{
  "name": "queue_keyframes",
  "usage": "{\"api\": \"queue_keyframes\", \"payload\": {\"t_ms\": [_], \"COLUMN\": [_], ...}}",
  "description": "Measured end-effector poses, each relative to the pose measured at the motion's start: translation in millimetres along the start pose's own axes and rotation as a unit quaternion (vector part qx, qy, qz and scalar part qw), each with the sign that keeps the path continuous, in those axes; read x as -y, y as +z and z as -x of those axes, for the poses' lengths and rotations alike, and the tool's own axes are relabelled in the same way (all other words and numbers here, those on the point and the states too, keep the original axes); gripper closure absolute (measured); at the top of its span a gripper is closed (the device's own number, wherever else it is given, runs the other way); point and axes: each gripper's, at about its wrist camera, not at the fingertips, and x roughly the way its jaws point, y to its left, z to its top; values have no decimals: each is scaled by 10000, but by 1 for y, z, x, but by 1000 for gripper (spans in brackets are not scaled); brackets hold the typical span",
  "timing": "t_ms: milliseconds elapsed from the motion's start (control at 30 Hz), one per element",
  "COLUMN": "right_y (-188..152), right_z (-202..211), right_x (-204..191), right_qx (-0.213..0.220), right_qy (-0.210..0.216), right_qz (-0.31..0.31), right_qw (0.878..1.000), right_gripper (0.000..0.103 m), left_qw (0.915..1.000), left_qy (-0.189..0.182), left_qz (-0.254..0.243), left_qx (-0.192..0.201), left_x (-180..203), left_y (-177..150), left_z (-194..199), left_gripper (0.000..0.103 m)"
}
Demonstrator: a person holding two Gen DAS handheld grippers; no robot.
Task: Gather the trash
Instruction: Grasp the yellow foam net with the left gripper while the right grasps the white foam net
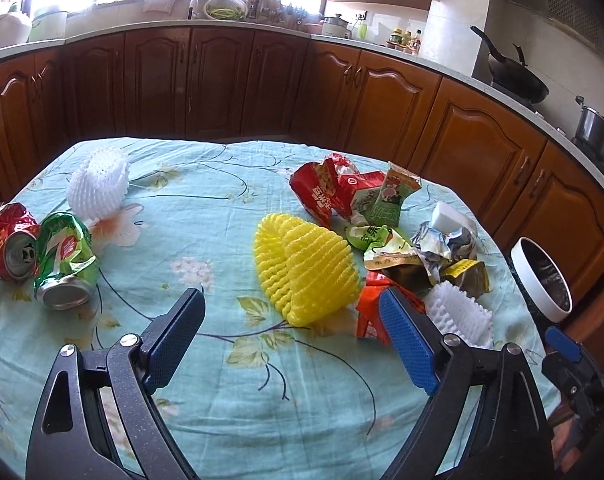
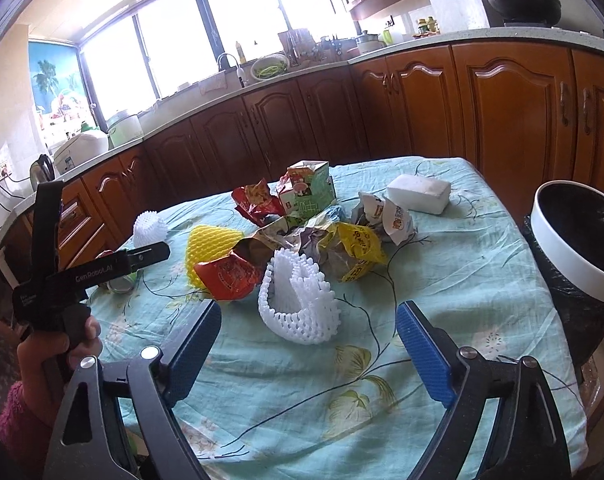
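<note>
Your left gripper (image 1: pixel 292 334) has its jaws spread wide w/ nothing between the pads, hovering over the tablecloth (image 1: pixel 222 380); the yellow foam net (image 1: pixel 305 268) lies just ahead, nearer the right pad. Your right gripper (image 2: pixel 307 344) is likewise released and empty, the white foam net (image 2: pixel 298 300) sitting on the cloth just in front, between the finger lines. Behind both nets: a heap of wrappers (image 2: pixel 321 236), incl. a red packet (image 2: pixel 228 276) touching the yellow net, plus a white sponge block (image 2: pixel 418 193) farther back. Far left on the table are two crushed cans (image 1: pixel 42 256) side by side, w/ a second white net (image 1: pixel 98 190) behind them. The bin (image 2: pixel 573 240), white rim w/ black liner, stands off the table's right edge.
</note>
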Motion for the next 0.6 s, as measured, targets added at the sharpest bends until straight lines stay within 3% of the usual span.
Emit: {"api": "queue_keyframes", "payload": {"t_ms": [133, 267, 367, 467, 500, 533, 600], "right_y": [3, 6, 7, 8, 7, 7, 7], "right_z": [-22, -40, -54, -67, -70, -71, -67], "right_x": [1, 4, 5, 6, 7, 7, 8], "right_qx": [-310, -529, -699, -890, -953, -980, -918], "right_qy": [78, 186, 247, 315, 334, 342, 422], "right_qz": [-20, -86, -129, -149, -164, -175, -183], "right_qw": [9995, 9984, 9972, 9954, 9947, 9944, 9947], "right_gripper": [27, 32, 46, 65, 80, 86, 87], "left_qw": [9997, 9986, 9974, 9954, 9947, 9943, 9951], "left_qy": [-178, -310, -466, -604, -659, -685, -631], "left_qz": [151, 164, 221, 249, 268, 267, 233], "left_qx": [-103, -392, -512, -697, -747, -769, -720], "left_x": [-4, 0, 2, 2, 1, 1, 1], "left_y": [10, 16, 19, 19, 18, 18, 18], "left_z": [-21, -44, -61, -74, -76, -78, -73], "left_gripper": [19, 25, 33, 54, 66, 79, 82]}}
